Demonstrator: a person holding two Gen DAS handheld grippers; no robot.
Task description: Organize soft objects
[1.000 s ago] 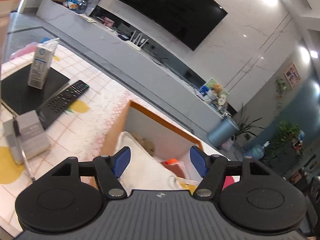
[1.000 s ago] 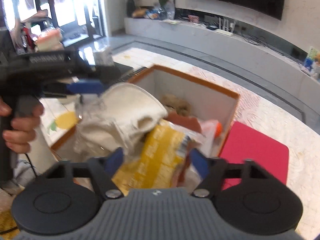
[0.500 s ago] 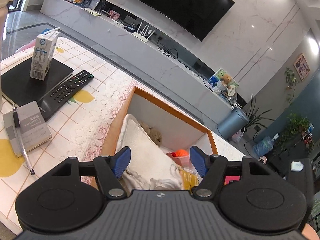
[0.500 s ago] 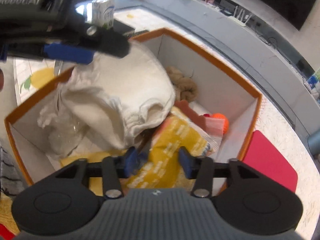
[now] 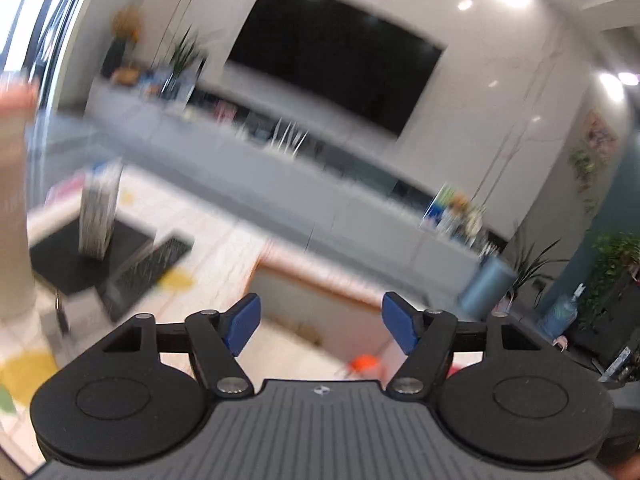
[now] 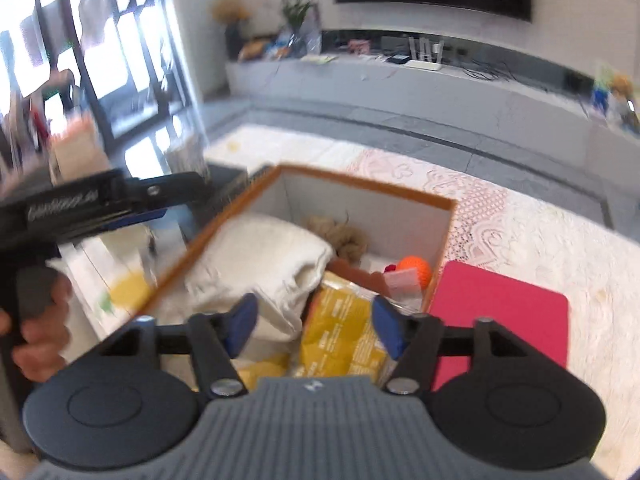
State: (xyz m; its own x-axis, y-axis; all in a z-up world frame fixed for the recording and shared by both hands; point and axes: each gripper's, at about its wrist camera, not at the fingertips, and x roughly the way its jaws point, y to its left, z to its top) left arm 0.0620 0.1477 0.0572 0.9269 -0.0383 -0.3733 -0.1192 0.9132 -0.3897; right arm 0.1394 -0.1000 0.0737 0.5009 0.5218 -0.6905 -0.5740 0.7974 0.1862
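Both grippers stand clear of the box, which already holds the white cloth, yellow packet, brown toy and orange ball; the stowing step looks done or nearly so. The left gripper and right gripper have just been opening, jaws apart with nothing clamped, the packet lying just beyond the right one. The next move probably calls for seeking another soft thing; only the right view shows the contents clearly, while the blurred left view shows the worktop left of the box.
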